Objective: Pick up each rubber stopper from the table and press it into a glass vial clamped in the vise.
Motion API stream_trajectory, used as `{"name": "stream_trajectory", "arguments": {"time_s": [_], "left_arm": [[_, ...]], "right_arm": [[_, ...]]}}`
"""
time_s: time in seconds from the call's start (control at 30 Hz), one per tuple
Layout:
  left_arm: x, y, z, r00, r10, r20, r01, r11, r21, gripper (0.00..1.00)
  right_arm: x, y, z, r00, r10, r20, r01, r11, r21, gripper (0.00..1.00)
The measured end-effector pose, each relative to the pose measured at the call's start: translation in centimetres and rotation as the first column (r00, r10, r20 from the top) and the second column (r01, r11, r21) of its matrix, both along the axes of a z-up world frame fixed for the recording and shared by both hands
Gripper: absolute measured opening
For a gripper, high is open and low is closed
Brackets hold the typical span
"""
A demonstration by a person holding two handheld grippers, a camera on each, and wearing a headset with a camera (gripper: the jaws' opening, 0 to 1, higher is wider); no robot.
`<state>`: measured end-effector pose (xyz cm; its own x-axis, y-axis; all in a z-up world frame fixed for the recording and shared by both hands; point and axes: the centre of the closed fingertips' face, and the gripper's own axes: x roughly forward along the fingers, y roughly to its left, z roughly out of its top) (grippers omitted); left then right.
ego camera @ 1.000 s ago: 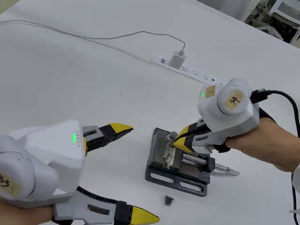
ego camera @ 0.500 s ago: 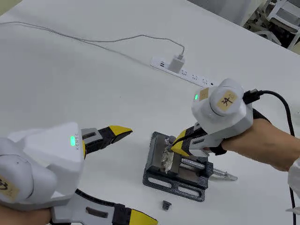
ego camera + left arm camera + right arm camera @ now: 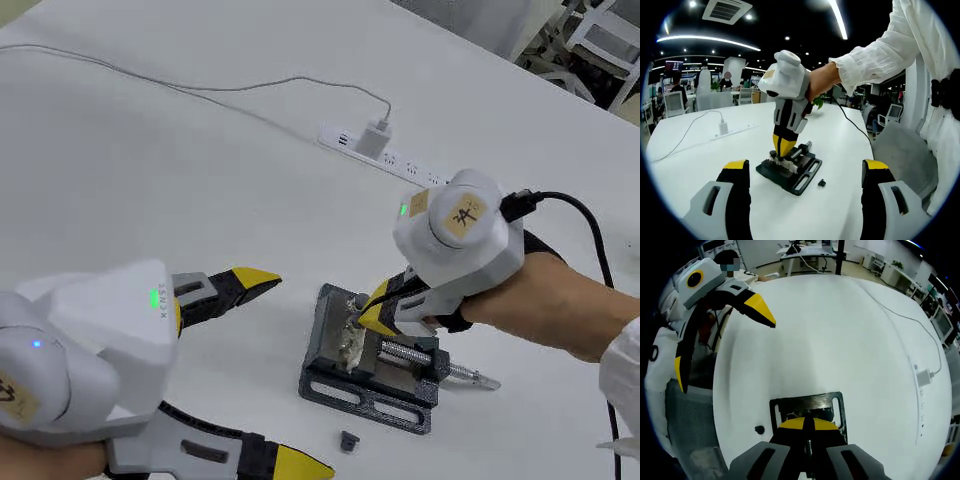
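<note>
At the left, the left gripper (image 3: 296, 372) hovers over the white tabletop (image 3: 150, 150) with its yellow-tipped jaws spread wide and nothing between them, pointing toward the vise from a little way off. Moving right, one small dark rubber stopper (image 3: 347, 440) lies loose on the tabletop just in front of the vise (image 3: 345, 388), apart from both grippers. The vise itself sits flat, with glass vials (image 3: 349, 338) clamped between its plates. They are too small and glinting for me to count or to say which are already plugged.

Right above them, the right gripper (image 3: 366, 319) comes down steeply from the person's hand, its jaws pinched together and their tips right at the top of the glass. Whether a stopper is caught between them, I cannot tell. Behind, a power strip (image 3: 400, 160) lies well clear.

To my eye the work is partway: a stopper seems to be going into a vial now, and at least the loose one on the tabletop remains to be picked up and pressed in.
</note>
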<state>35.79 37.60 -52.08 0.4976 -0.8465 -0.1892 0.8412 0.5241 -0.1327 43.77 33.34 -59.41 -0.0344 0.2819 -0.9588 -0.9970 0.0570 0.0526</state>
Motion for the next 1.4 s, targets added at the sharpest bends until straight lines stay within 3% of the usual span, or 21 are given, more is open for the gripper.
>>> {"name": "stream_trajectory", "arguments": {"time_s": [0.53,1.1,1.4], "left_arm": [[0.29,0.08,0.08,1.000,0.005,0.004,-0.005,1.000,-0.003,0.91],[0.35,0.55,-0.39,1.000,0.017,-0.001,-0.017,1.000,0.010,0.92],[-0.10,0.02,-0.54,1.000,-0.002,-0.006,0.002,1.000,0.028,0.93]], "right_arm": [[0.02,-0.01,-0.19,0.999,-0.012,-0.039,0.011,0.999,-0.031,0.00],[-0.07,0.04,-0.43,0.999,0.031,-0.028,-0.032,0.997,-0.064,0.00],[-0.14,-0.02,-0.35,0.999,0.052,0.009,-0.051,0.996,-0.076,0.00]]}}
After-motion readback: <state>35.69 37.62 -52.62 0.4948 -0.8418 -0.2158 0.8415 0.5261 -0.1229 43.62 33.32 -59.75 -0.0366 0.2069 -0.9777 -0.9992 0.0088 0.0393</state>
